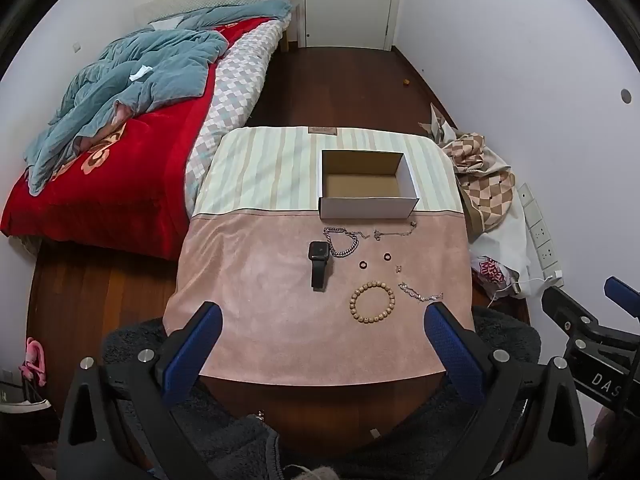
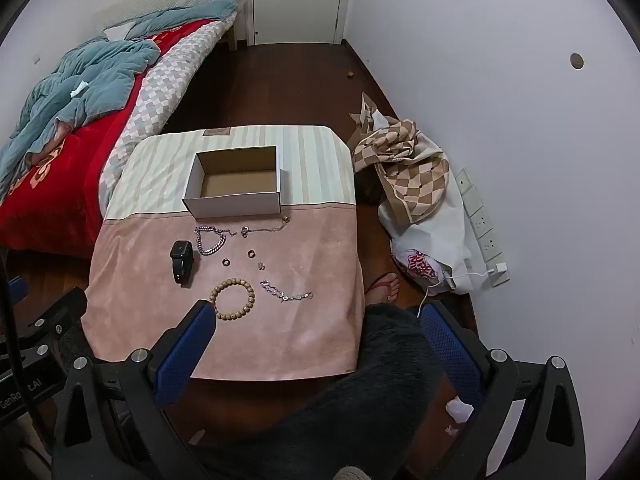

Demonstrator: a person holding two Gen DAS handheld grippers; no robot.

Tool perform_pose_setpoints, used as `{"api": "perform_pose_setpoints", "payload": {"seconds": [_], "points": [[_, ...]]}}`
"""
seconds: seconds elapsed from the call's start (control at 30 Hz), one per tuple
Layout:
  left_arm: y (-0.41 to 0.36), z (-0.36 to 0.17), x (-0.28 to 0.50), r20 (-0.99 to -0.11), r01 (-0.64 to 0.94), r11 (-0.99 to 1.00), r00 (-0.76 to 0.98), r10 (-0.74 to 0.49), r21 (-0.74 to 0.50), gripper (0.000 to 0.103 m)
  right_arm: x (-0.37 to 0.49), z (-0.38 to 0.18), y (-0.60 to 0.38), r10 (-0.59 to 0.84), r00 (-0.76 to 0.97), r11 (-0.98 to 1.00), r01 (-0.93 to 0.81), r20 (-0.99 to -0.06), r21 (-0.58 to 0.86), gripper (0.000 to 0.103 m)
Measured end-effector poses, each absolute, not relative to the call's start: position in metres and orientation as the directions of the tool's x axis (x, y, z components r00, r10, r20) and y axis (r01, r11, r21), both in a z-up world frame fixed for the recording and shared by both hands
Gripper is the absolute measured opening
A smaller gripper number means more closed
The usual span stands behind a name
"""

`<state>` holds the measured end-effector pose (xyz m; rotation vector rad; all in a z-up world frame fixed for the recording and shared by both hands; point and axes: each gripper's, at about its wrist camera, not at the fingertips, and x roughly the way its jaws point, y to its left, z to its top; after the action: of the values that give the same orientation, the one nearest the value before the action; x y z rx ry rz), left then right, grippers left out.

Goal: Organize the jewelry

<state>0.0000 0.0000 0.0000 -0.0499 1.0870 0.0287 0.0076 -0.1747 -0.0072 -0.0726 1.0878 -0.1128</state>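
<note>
An open, empty cardboard box (image 1: 368, 200) (image 2: 236, 206) stands on the cloth-covered table (image 1: 256, 280) (image 2: 312, 312). In front of it lie a black smartwatch (image 1: 319, 264) (image 2: 182, 261), a thick silver chain (image 1: 340, 242) (image 2: 210, 241), a thin chain (image 1: 394, 233) (image 2: 264, 228), two dark rings (image 1: 363, 265) (image 2: 226, 261), a small earring (image 1: 398, 268), a wooden bead bracelet (image 1: 372, 303) (image 2: 234, 294) and a silver bracelet (image 1: 420, 293) (image 2: 285, 292). My left gripper (image 1: 322, 320) is open and empty, high above the table's near edge. My right gripper (image 2: 316, 320) is open and empty, above the near right edge.
A bed (image 1: 120, 128) with a red blanket and blue quilt stands to the left. Checked bags (image 1: 484, 184) (image 2: 412, 168) and a power strip (image 2: 480, 224) lie on the floor at right by the wall. A white door (image 1: 352, 0) is at the far end.
</note>
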Motion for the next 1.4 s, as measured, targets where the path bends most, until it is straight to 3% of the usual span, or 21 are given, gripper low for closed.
{"api": "perform_pose_setpoints", "payload": {"seconds": [1.4], "points": [[0.0020,0.0006,-0.0031,-0.884,-0.050,0.998,0.467,0.001,-0.025,0.103,0.0062,-0.0074,-0.1721,-0.127,0.452,0.992,0.051,-0.883,-0.116,0.103]]}}
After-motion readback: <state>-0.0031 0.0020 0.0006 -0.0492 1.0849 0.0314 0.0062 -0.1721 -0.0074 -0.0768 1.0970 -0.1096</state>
